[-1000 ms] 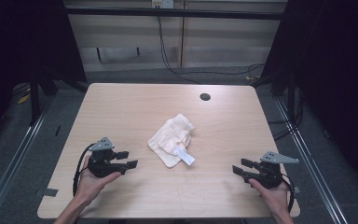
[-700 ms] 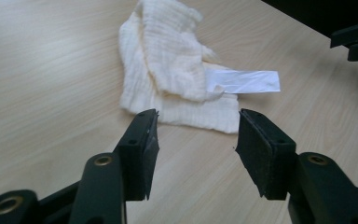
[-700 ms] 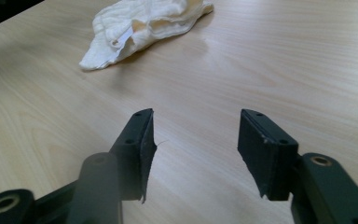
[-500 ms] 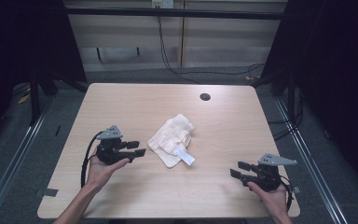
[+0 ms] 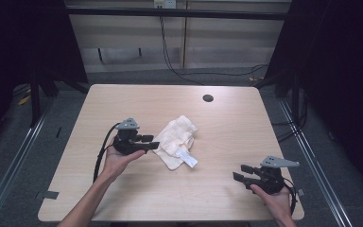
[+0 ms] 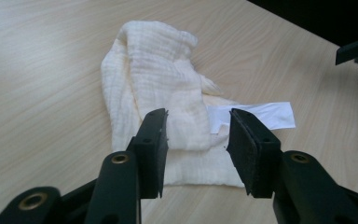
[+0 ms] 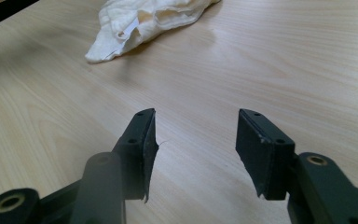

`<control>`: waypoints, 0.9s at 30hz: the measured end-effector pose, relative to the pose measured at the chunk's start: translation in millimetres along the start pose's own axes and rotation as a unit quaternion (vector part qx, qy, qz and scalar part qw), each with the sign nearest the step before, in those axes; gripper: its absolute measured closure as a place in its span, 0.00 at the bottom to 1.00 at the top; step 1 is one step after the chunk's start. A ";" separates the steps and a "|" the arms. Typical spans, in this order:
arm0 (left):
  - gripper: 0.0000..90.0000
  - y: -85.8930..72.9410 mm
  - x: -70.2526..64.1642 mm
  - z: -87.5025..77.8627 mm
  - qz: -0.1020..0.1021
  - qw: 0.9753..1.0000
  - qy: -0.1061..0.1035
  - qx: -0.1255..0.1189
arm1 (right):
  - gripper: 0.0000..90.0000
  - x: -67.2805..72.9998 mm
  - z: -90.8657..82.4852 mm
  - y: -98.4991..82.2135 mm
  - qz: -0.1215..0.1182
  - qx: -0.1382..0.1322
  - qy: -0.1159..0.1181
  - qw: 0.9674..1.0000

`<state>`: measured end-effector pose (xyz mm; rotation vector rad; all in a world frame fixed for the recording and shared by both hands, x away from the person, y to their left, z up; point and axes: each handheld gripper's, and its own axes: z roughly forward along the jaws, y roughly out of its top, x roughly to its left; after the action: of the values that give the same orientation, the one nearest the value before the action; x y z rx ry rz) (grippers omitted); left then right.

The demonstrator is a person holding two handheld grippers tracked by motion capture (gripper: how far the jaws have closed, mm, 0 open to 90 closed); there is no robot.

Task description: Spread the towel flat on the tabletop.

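Cream cloth [image 5: 175,139] crumpled mid-table [image 5: 123,99], white tag [image 5: 189,159] at its near edge. Left gripper [image 5: 152,142] at cloth's left edge, jaws just been closing. Right gripper [image 5: 238,172] well apart, near-right of cloth, gaping.

1. Laboratory-type recording bay, not a home or shop.
2. Plain light-wood table [image 5: 123,198] with a round cable port [image 5: 208,98], standing alone on grey carpet flooring [image 5: 23,161].
3. Black curtains [image 5: 340,71] closing off both sides.
4. Metal frame rails [image 5: 9,175] running along the floor left and right of the table.
5. Loose black cables [image 5: 170,52] hanging down a pale panelled back wall [image 5: 217,47], beneath a wall socket [image 5: 164,4].
6. Handheld gripper [image 5: 153,142] with trailing cable, typical of data-collection setups.
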<state>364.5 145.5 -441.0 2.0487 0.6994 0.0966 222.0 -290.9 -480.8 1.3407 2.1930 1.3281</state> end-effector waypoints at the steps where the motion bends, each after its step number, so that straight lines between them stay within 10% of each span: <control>1: 0.66 1.6 -0.1 2.4 0.003 1.000 0.002 0.002 | 0.52 -0.5 0.8 -0.2 -0.002 0.001 0.001 1.000; 5: 0.79 5.5 5.2 7.5 0.017 1.000 0.003 0.021 | 0.52 0.0 1.8 -0.7 -0.002 0.006 0.005 1.000; 22: 0.61 -24.2 20.6 50.4 -0.024 0.998 -0.017 0.057 | 0.51 1.6 4.7 -1.7 -0.010 0.013 0.009 1.000; 27: 0.71 -26.6 18.2 55.1 -0.015 0.997 -0.010 0.070 | 0.50 2.8 4.3 -2.0 -0.011 0.020 0.002 1.000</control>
<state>386.3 123.6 -496.9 2.1691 0.7418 0.0100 221.8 -286.6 -484.1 1.3240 2.2417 1.2870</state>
